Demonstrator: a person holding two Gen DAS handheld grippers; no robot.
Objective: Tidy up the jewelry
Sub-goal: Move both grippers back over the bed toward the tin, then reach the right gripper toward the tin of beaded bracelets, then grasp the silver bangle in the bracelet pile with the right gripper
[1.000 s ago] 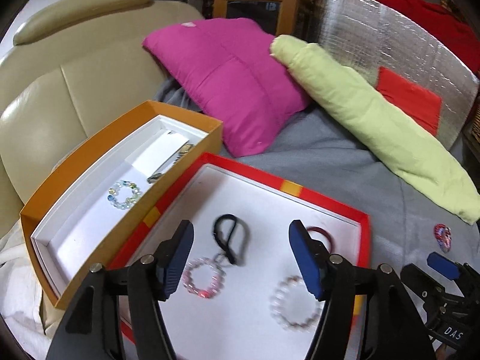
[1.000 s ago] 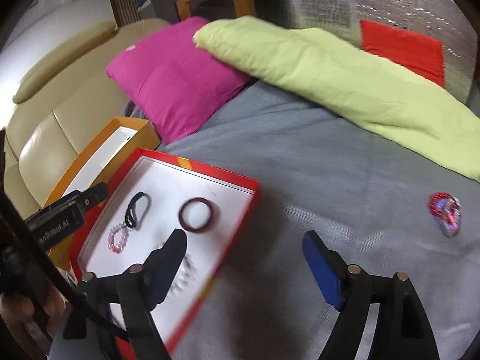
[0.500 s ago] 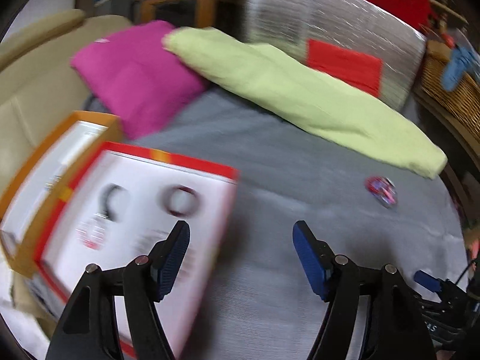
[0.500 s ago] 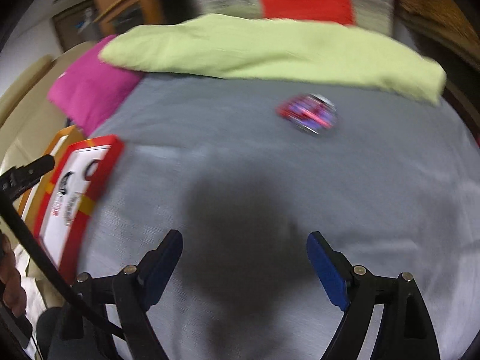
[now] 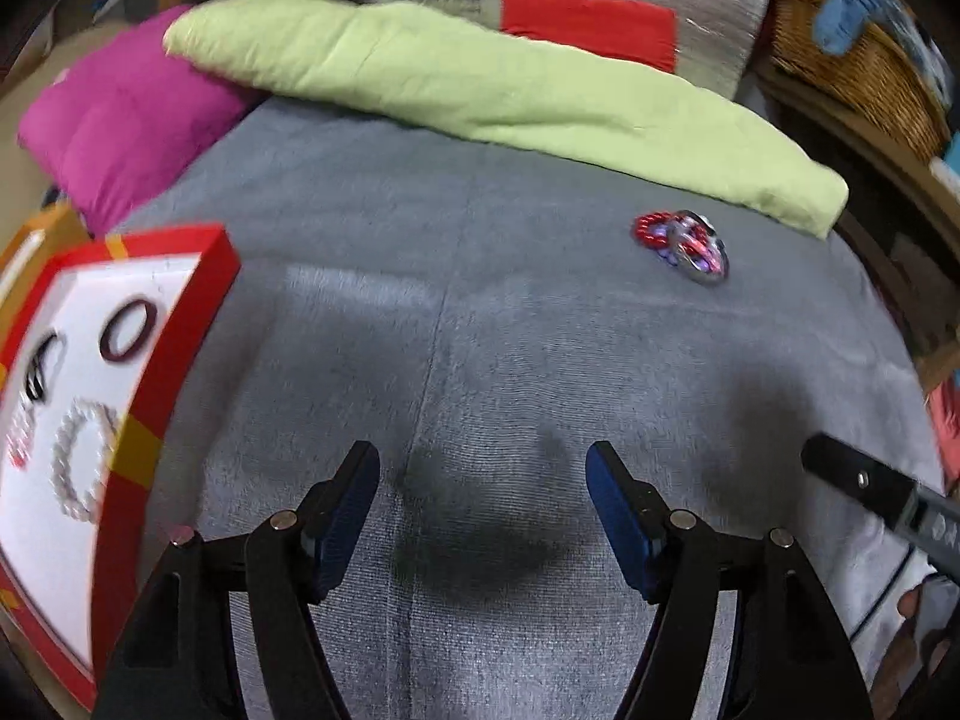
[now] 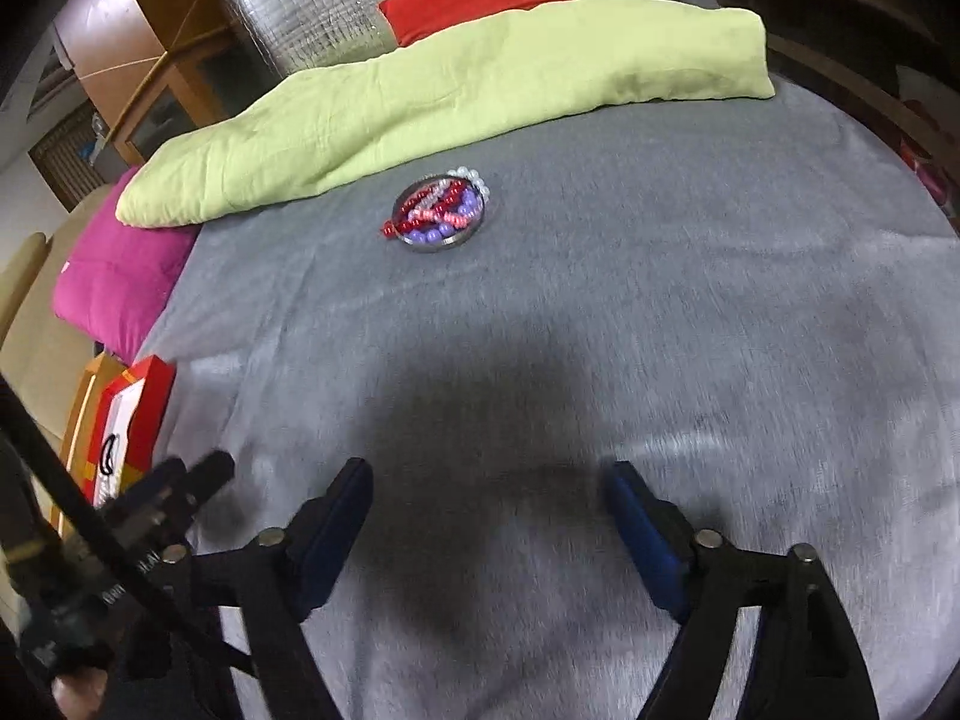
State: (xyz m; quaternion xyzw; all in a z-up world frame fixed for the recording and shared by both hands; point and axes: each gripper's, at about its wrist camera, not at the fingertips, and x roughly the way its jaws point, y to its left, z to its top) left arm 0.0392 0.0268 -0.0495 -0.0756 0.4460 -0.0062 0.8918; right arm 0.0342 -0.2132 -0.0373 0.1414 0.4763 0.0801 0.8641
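Observation:
A small round metal dish (image 6: pixel 441 213) piled with red, purple and pink bead bracelets lies on the grey blanket (image 6: pixel 600 330); it shows in the left wrist view too (image 5: pixel 684 239). My right gripper (image 6: pixel 489 495) hovers over bare blanket well short of the dish; its jaws are closing with nothing between them. My left gripper (image 5: pixel 483 480) stands open and empty over the blanket. At the left edge a red box (image 5: pixel 180 324) with a white lining holds a dark bangle (image 5: pixel 127 330), a pearl bracelet (image 5: pixel 81 459) and other pieces.
A lime-green folded quilt (image 5: pixel 510 90) and a magenta cushion (image 5: pixel 120 126) lie behind the dish. An orange box (image 5: pixel 36 234) sits behind the red one. A wicker basket (image 5: pixel 852 72) stands at the far right. The other gripper's tip (image 5: pixel 864 483) shows at right.
Both grippers swung right, away from the red box and toward the dish of beads. The dish now sits nearer the middle of both views. The right jaws have narrowed slightly.

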